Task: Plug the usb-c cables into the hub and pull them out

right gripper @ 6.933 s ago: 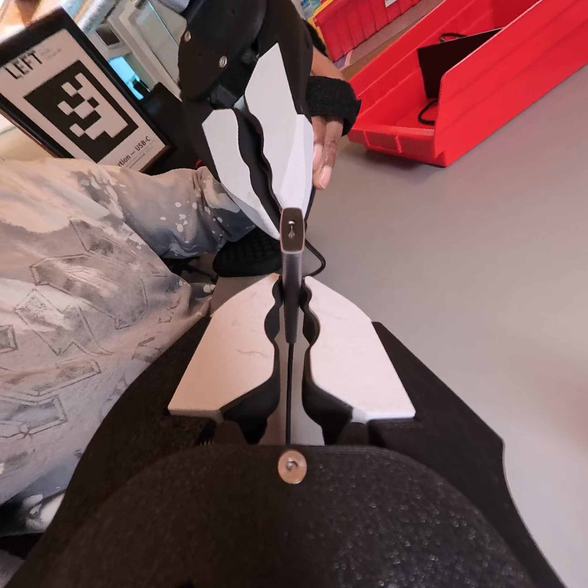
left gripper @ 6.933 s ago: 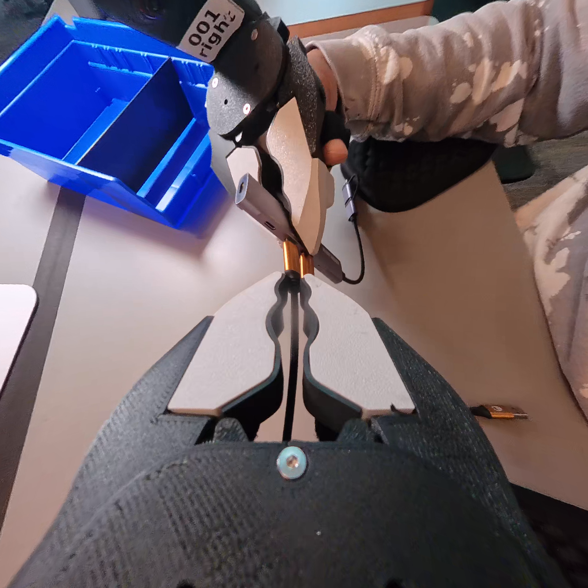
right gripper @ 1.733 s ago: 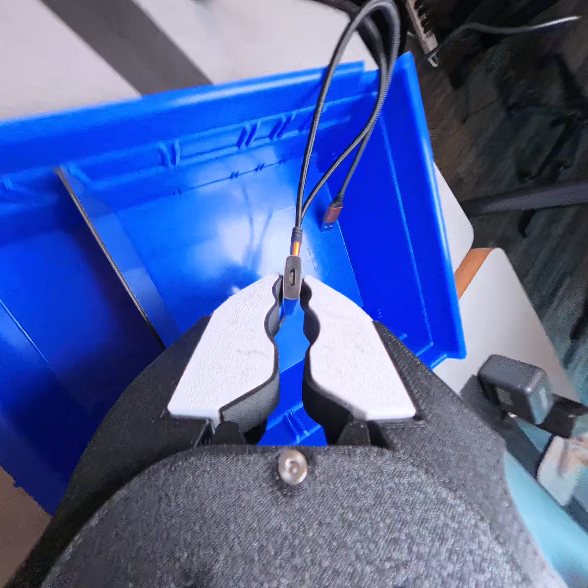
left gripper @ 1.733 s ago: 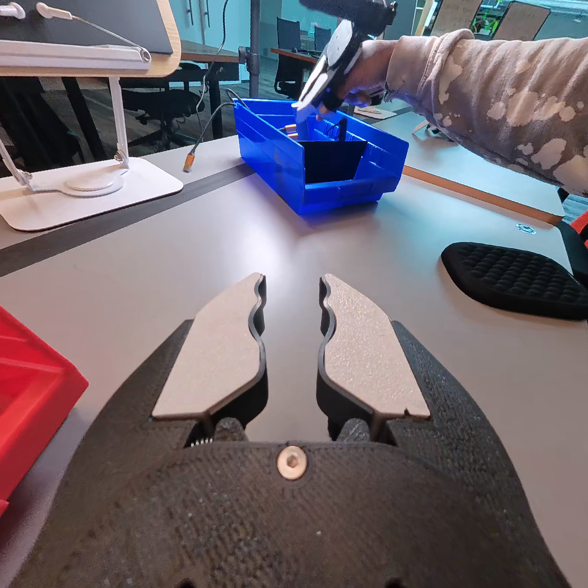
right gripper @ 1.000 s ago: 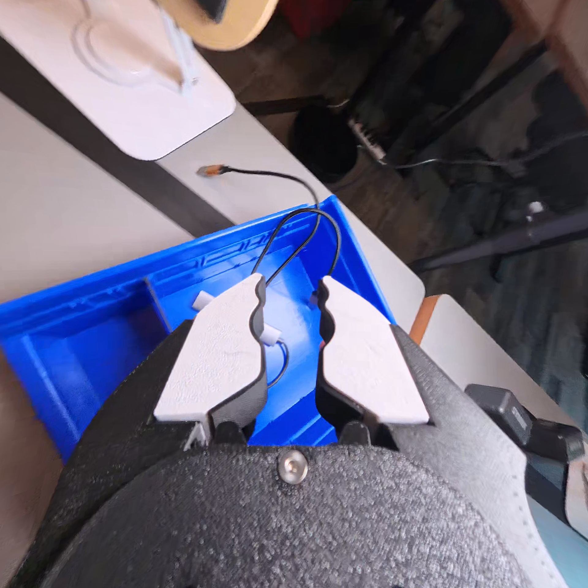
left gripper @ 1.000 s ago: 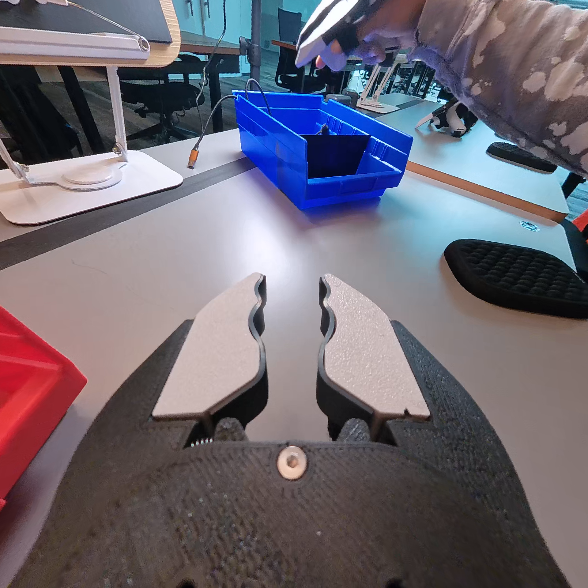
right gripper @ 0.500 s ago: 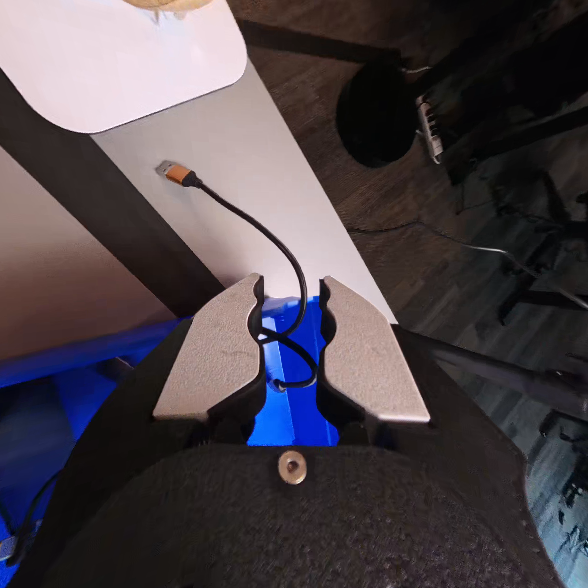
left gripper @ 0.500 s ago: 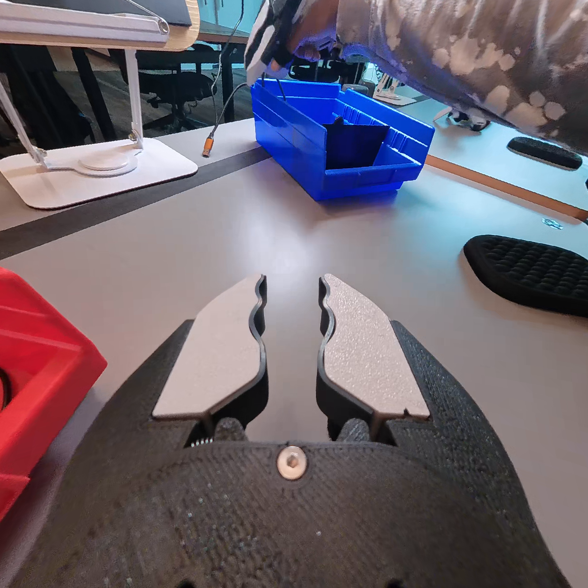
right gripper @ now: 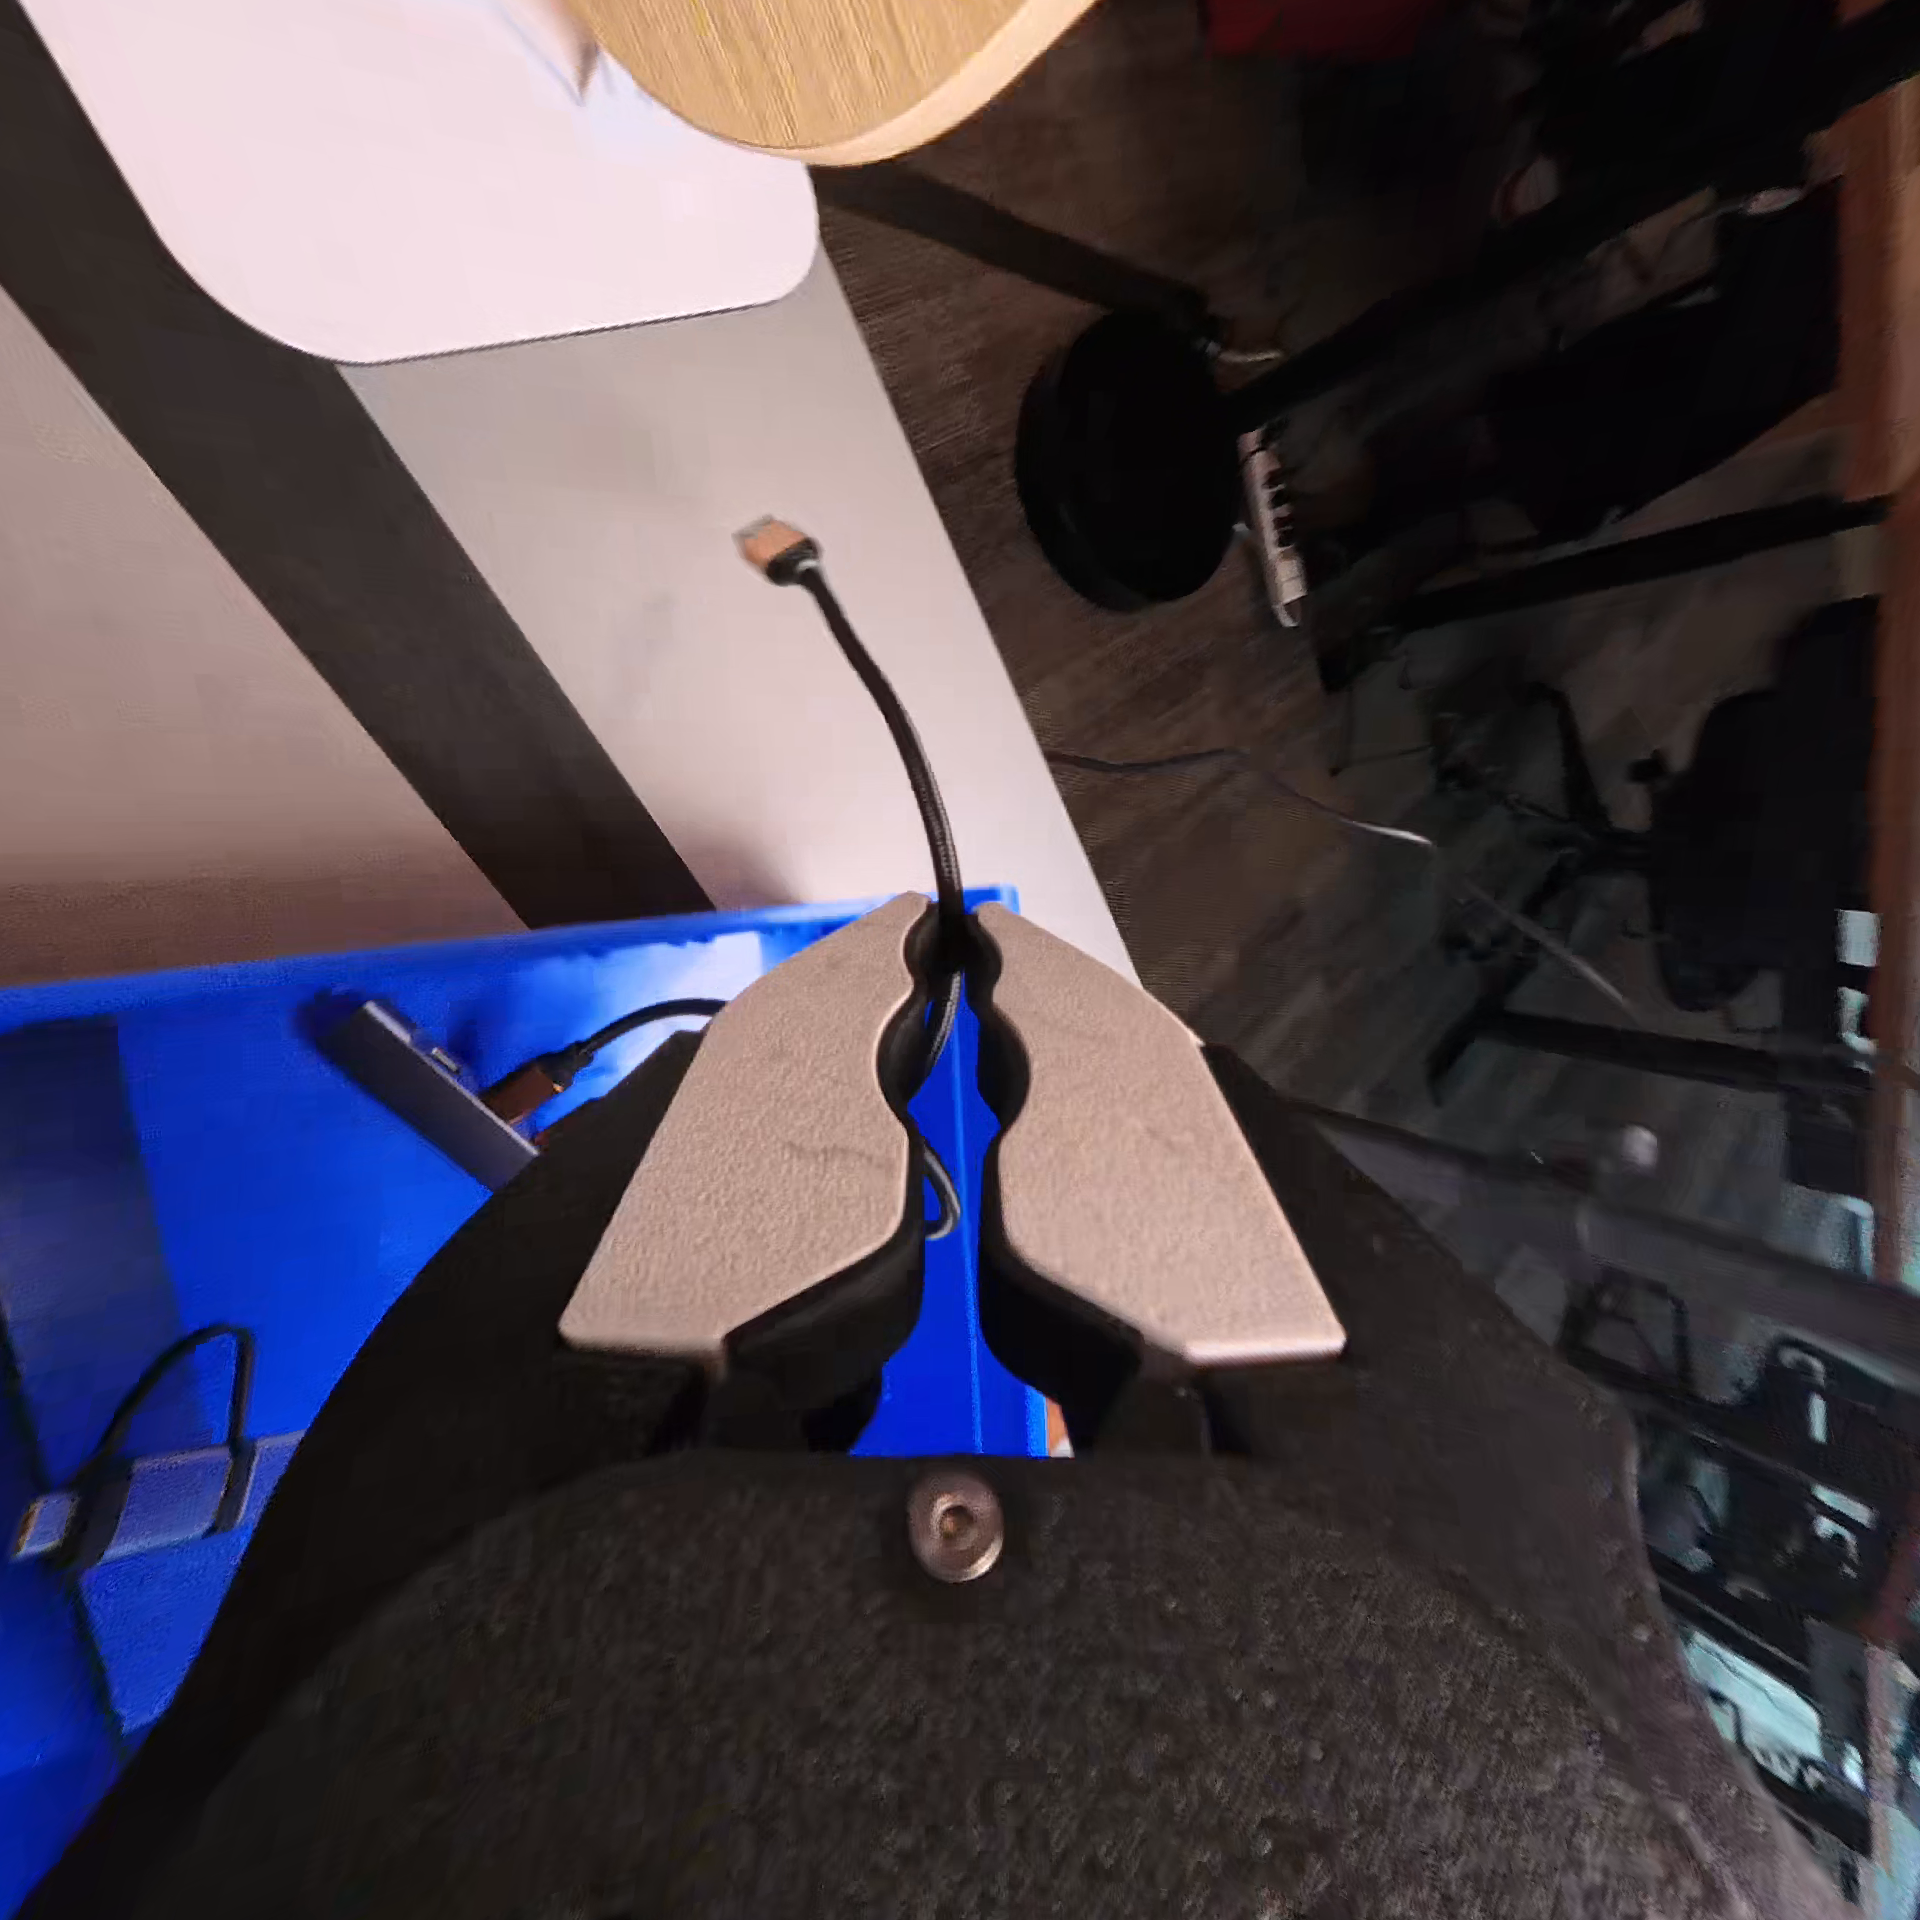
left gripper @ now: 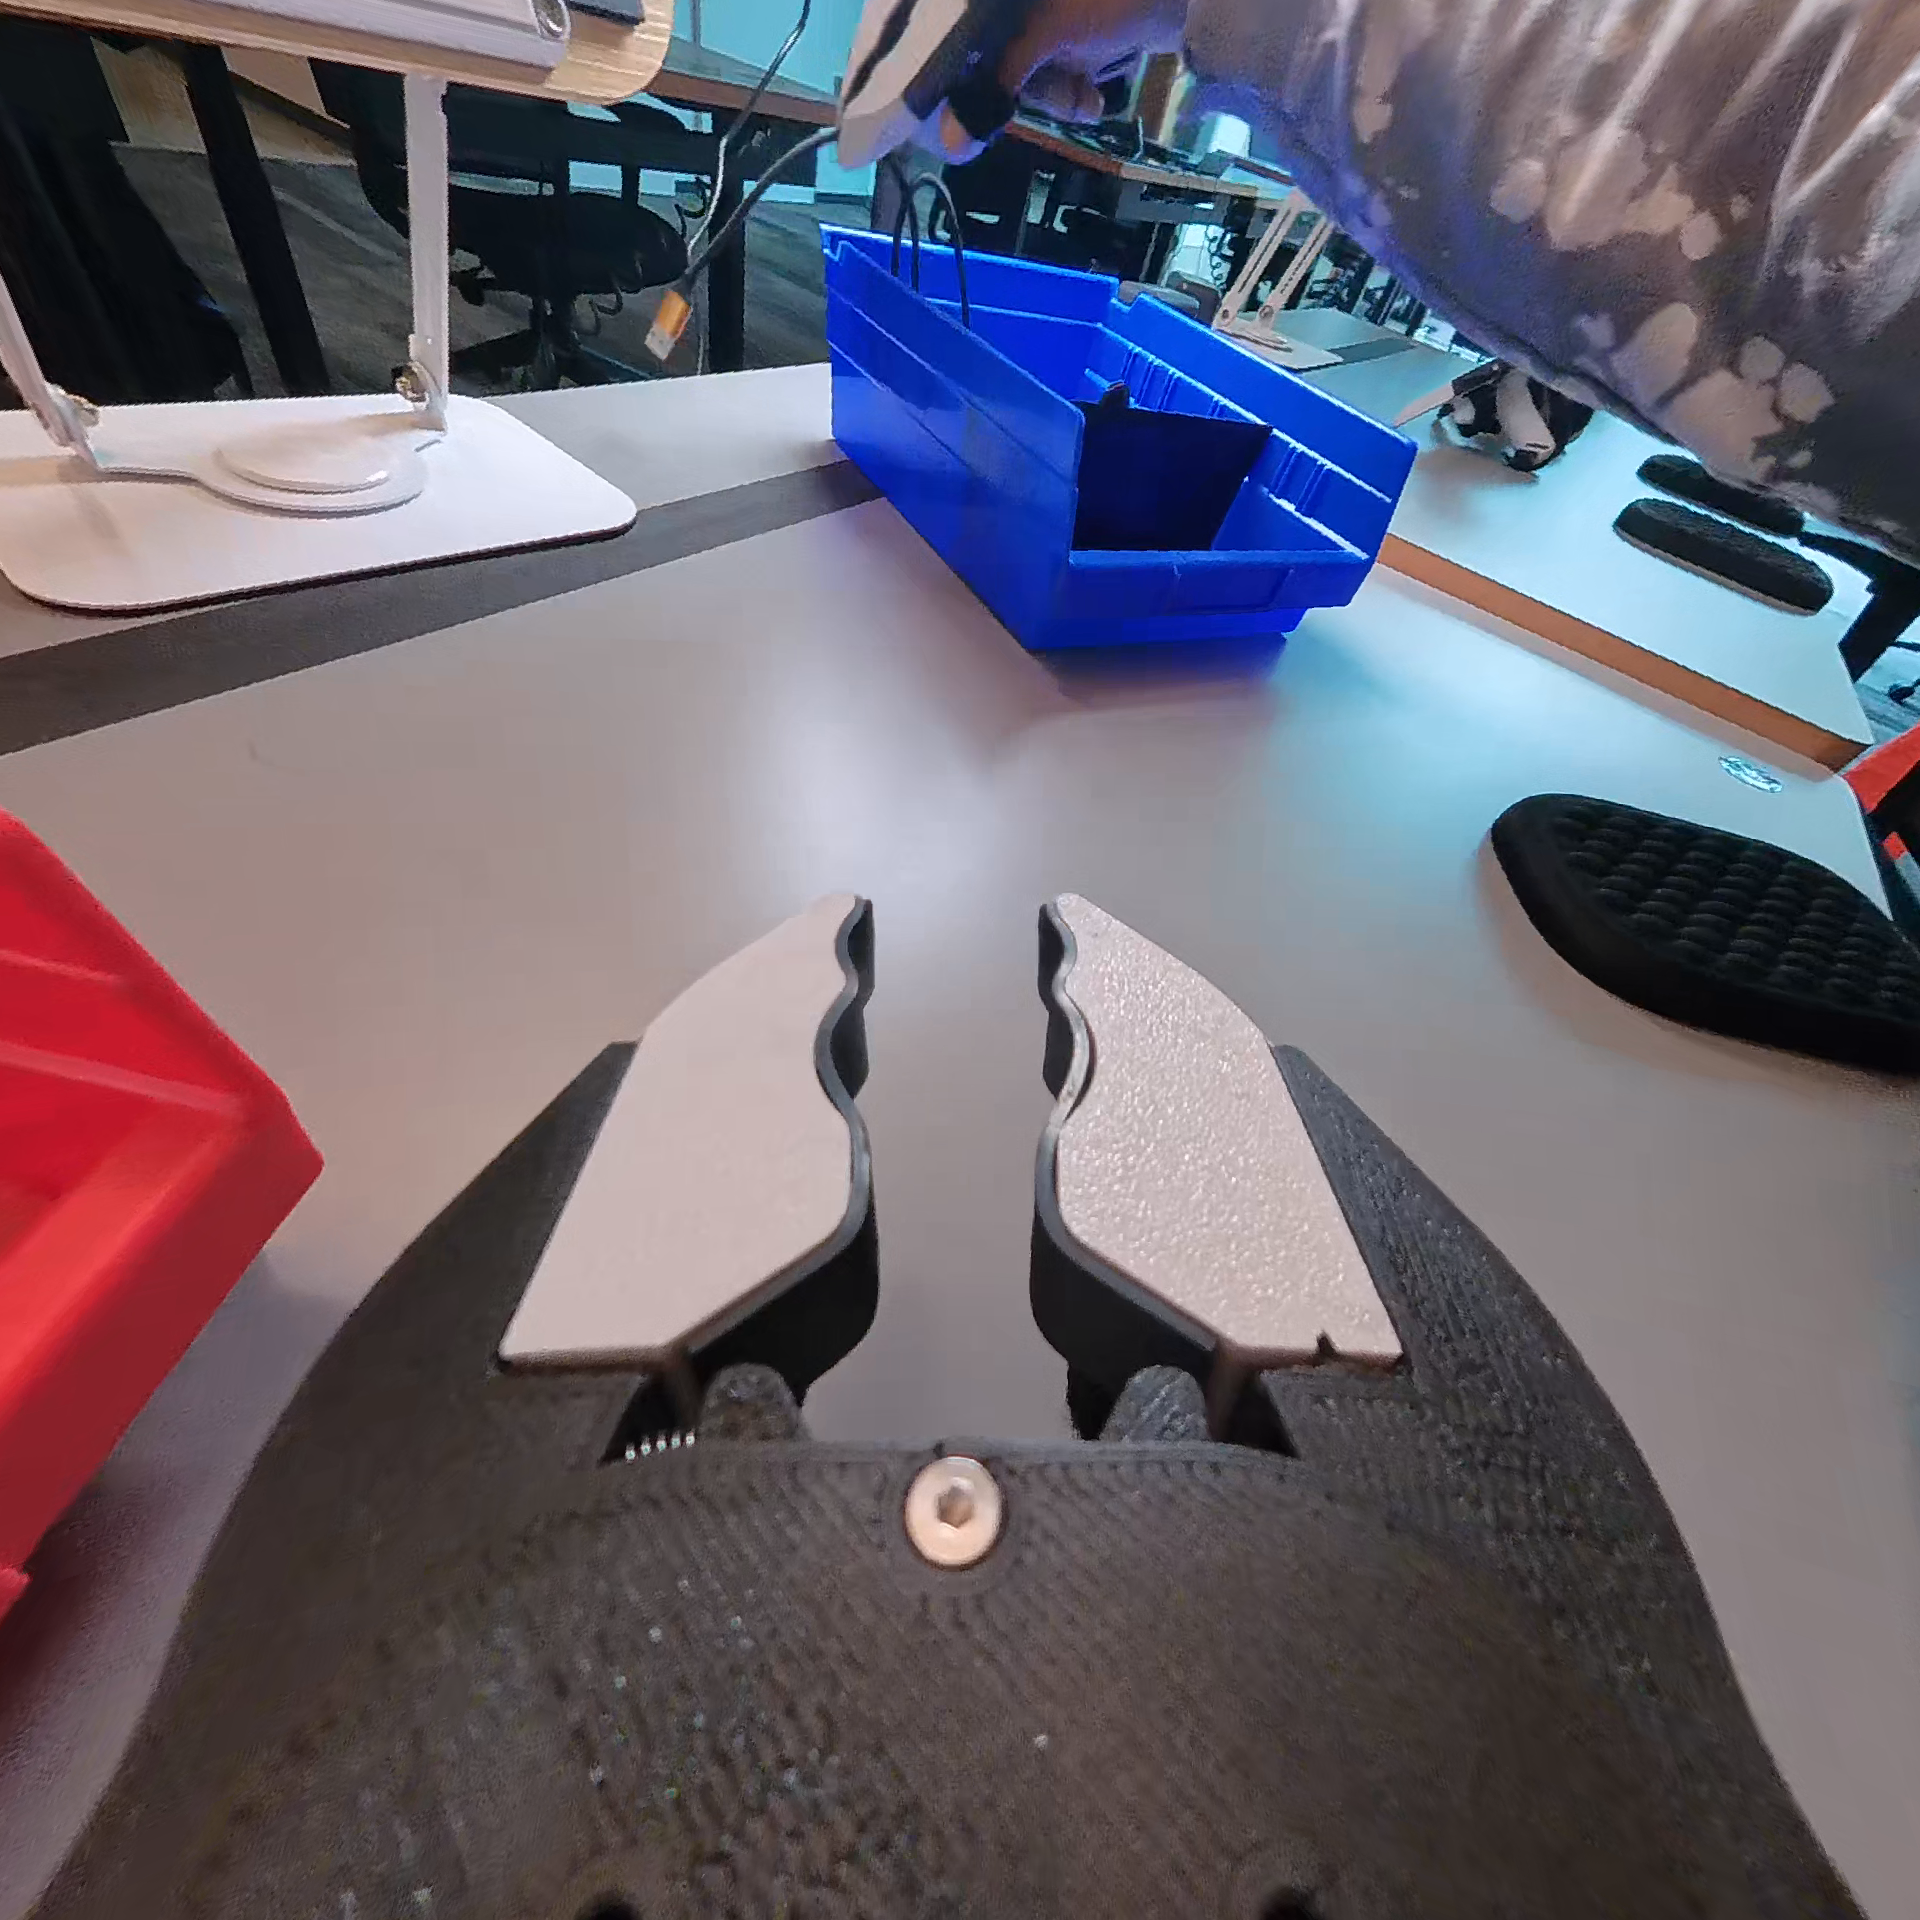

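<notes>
My right gripper point(right gripper: 951, 914) is shut on a black braided cable point(right gripper: 899, 717) above the far end of the blue bin point(right gripper: 260, 1174). The cable's orange plug point(right gripper: 774, 545) hangs out past the fingertips over the table. A grey hub point(right gripper: 426, 1086) with an orange plug in it lies in the bin. A second grey hub point(right gripper: 156, 1501) lies in the bin's near-left part. My left gripper point(left gripper: 951, 914) is open and empty, low over the grey table. In the left wrist view the right gripper point(left gripper: 894, 83) holds the cable point(left gripper: 748, 208) above the bin point(left gripper: 1091, 457), plug point(left gripper: 665, 322) dangling.
A red bin point(left gripper: 94, 1174) sits at the left. A white stand base point(left gripper: 301, 499) is behind a dark stripe point(left gripper: 312, 623) on the table. A black textured pad point(left gripper: 1725, 925) lies at the right. The table's far edge runs just past the blue bin. Some 45 centimetres of space lies between my two pairs of fingers. The grey hub point(right gripper: 426, 1086) lies around 12 centimetres away from my right fingertips.
My right gripper closed on the loose cable over the bin and lifted it, so the orange plug now hangs off the table. My left gripper stayed open and drifted slightly.
</notes>
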`<state>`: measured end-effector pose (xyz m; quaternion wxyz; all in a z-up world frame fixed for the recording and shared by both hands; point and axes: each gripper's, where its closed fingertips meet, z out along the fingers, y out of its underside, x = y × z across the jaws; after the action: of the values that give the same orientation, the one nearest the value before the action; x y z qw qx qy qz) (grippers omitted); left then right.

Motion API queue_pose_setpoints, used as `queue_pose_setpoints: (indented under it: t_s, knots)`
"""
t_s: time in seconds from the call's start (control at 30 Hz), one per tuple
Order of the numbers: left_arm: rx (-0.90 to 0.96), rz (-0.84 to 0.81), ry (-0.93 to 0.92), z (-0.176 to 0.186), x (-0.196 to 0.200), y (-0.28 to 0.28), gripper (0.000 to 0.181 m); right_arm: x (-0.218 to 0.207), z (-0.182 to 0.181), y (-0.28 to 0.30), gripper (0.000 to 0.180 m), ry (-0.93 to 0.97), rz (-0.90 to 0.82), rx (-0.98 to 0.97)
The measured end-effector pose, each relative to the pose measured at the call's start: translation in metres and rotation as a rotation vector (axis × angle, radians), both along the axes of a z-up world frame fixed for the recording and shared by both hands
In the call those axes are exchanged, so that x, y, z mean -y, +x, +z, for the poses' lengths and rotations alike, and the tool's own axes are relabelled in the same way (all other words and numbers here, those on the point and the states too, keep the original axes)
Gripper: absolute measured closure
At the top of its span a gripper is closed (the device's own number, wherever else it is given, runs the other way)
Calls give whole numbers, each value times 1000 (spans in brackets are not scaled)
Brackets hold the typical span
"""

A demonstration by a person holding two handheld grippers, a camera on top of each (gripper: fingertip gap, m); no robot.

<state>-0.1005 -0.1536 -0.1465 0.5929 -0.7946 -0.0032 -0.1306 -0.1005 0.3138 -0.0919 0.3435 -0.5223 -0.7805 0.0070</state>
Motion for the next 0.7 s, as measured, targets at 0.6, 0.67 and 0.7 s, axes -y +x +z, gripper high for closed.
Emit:
queue_pose_setpoints:
  t_s: [0.6, 0.67, 0.7]
  knots:
    - [-47, -27, 33, 13, 1, 19, 152, 28, -30, 180, 175, 148, -255, 238]
    - [-54, -17, 32, 13, 2, 17, 152, 27, -39, 178, 175, 140, -232, 258]
    - [-57, -12, 33, 13, 3, 16, 152, 30, -44, 176, 175, 113, -225, 265]
